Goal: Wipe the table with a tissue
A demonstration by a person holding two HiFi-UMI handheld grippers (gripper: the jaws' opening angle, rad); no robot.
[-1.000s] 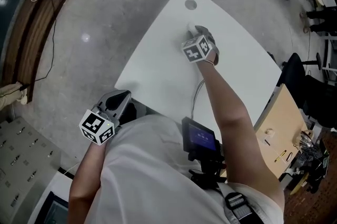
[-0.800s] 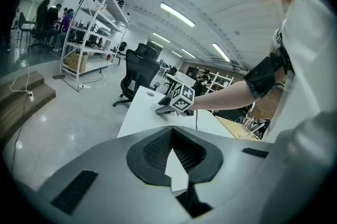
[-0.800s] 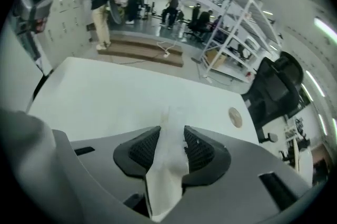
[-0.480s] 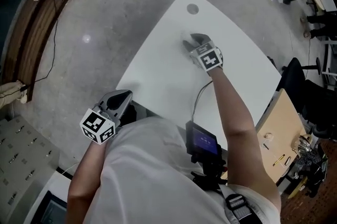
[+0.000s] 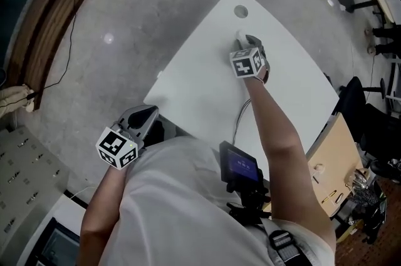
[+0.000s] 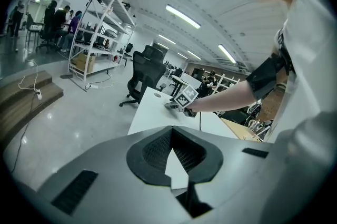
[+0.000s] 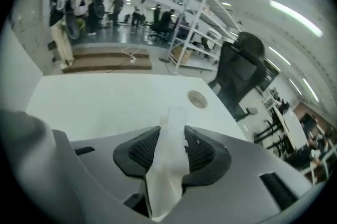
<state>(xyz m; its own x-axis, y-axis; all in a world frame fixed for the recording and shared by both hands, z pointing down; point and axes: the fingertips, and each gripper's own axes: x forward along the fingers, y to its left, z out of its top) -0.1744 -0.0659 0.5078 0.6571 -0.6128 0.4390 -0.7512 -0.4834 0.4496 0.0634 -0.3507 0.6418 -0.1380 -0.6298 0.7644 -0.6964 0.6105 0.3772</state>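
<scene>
A white tissue (image 7: pixel 168 165) is pinched between the two jaws of the right gripper (image 7: pixel 171 136). The dark pads are pressed on it from both sides. The tissue is thin, soft and crumpled, and one end sticks out past the tips. In the head view the right gripper (image 5: pixel 241 42) is tilted down at the table (image 5: pixel 200 89), and the tissue (image 5: pixel 238 40) is seen as a small white bit at its tips, right at the table top. Whether it touches the top cannot be told.

The table is white, smooth and flat, with one curved edge. A small round grey cap (image 7: pixel 198 99) is set in the table just ahead of the right gripper and a little to its right.

The left gripper (image 6: pixel 172 144) is clenched, with its tips together and nothing held. The pads are black with a fine bumpy grid, and the body is smooth grey plastic. In the head view the left gripper (image 5: pixel 150 111) is held off the near edge of the table, well apart from the right gripper.

Far ahead of the right gripper a white wire shelf (image 7: pixel 197 33) is seen, and a brown box (image 7: pixel 181 54) is kept low on it. What is inside the box cannot be seen. A black chair (image 7: pixel 239 70) stands to the right of it.
</scene>
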